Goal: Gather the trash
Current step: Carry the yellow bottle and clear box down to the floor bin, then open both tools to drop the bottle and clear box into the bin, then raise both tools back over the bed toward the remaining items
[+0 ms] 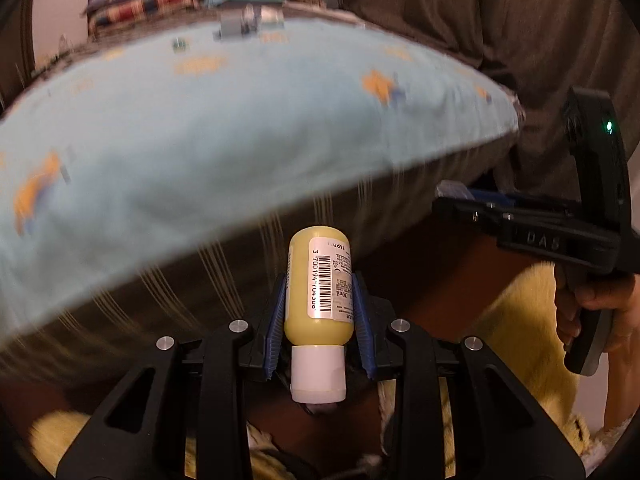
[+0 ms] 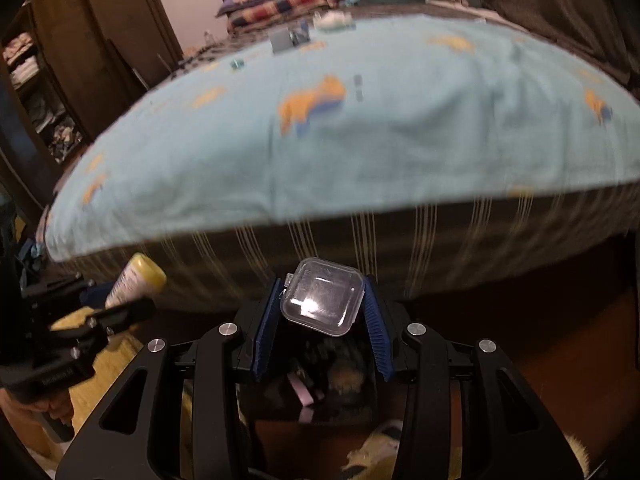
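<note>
Right now the left gripper [image 1: 320, 312] is clamped on a yellow bottle [image 1: 318, 288], the right gripper [image 2: 322, 312] on a clear plastic case [image 2: 322, 300], both off the bed's [image 2: 360, 140] near edge; I'd centre each over the dark bin [image 2: 316, 392] before letting go

A bed [image 2: 400, 168] carried a light blue sheet [image 2: 420, 132]. Near its far edge lay a grey box [image 2: 280, 42] and stacked pillows [image 2: 276, 6].

Small yellow bottle [image 1: 318, 286] is clamped between blue pads [image 1: 278, 332] of left gripper [image 1: 320, 320], white cap [image 1: 318, 374] toward camera. Light-blue bedsheet [image 1: 224, 128] is seen behind. Right gripper [image 1: 532, 228] is held at right edge; its fingers are hidden.
</note>
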`<act>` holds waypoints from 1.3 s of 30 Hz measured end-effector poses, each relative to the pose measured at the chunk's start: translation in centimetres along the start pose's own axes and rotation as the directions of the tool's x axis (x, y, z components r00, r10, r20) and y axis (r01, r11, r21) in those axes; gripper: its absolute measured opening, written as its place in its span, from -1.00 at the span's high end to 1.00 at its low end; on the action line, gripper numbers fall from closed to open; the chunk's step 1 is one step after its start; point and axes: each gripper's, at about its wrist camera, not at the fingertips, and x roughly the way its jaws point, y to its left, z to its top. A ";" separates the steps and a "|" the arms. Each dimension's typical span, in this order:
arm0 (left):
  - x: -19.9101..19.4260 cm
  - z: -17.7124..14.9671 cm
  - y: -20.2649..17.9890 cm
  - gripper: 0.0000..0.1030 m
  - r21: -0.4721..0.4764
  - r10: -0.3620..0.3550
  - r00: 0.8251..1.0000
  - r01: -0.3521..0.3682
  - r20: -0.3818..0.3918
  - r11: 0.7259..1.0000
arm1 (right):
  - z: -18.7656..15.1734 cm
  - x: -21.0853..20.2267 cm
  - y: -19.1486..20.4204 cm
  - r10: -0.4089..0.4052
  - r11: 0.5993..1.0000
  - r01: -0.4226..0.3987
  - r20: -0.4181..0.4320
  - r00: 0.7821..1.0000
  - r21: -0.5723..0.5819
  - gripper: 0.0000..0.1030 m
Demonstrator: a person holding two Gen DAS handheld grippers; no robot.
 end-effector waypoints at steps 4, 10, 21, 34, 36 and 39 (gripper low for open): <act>2.5 -2.4 -0.6 0.43 -0.002 -0.011 0.997 0.011 -0.072 1.000 | -2.1 1.8 -0.3 -0.004 1.000 0.005 -0.058 0.998 0.019 0.18; 7.2 -4.7 -0.4 0.43 -0.029 -0.016 0.984 0.011 -0.178 1.000 | -4.3 5.1 -0.6 -0.017 0.999 0.023 -0.144 0.989 0.045 0.18; 11.7 -6.0 0.3 0.42 -0.042 0.006 0.958 -0.019 -0.285 0.999 | -4.9 10.0 -0.5 -0.007 0.995 0.031 -0.250 0.968 0.090 0.17; 9.8 -4.9 1.2 -0.35 -0.049 0.061 0.975 -0.074 -0.215 0.996 | -2.4 8.9 -1.3 -0.007 0.989 0.033 -0.178 0.984 0.142 -0.56; 8.5 -4.6 1.5 -0.53 -0.045 0.066 0.978 -0.076 -0.197 0.996 | -2.1 8.0 -1.6 -0.027 0.989 0.049 -0.155 0.988 0.141 -0.78; 6.3 -3.8 1.2 -0.73 -0.022 0.089 0.984 -0.094 -0.155 0.995 | -2.0 6.3 -1.7 -0.068 0.989 0.084 -0.134 0.989 0.120 -0.91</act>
